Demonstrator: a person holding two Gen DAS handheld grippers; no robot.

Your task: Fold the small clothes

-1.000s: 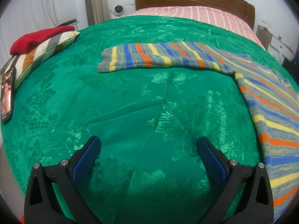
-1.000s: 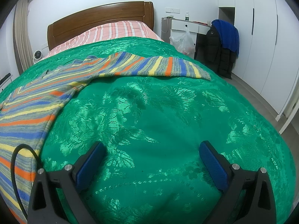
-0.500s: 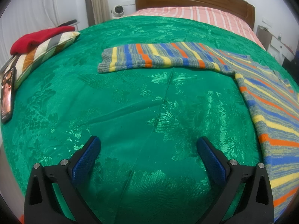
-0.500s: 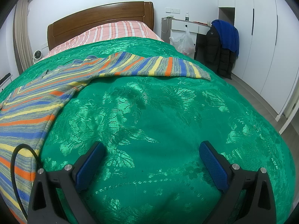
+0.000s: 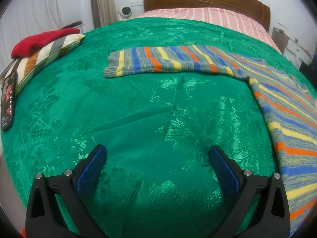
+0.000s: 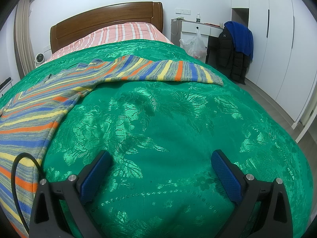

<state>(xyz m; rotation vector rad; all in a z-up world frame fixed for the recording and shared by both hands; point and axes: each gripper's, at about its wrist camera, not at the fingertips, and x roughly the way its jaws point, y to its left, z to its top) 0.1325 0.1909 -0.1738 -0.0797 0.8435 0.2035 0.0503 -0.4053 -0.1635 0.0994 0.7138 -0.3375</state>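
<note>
Two tongs wide open, holding nothing: my left gripper (image 5: 157, 159), right gripper (image 6: 161, 163). Striped sweater (image 5: 287, 119) flat on green bedspread (image 5: 138, 109). Best: grab far left sleeve (image 5: 170, 61) cuff, far right sleeve (image 6: 168, 70) cuff, fold inward.

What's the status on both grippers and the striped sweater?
Left gripper, right gripper: open, empty. Striped knit sweater flat on green bedspread, sleeves out. Nothing in the way.

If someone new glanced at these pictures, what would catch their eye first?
Probably the multicoloured striped knit sweater spread flat on the shiny green brocade bedspread, sleeves stretched sideways. Next, the red knitted garment atop a striped cushion at the bed's left edge.
</note>
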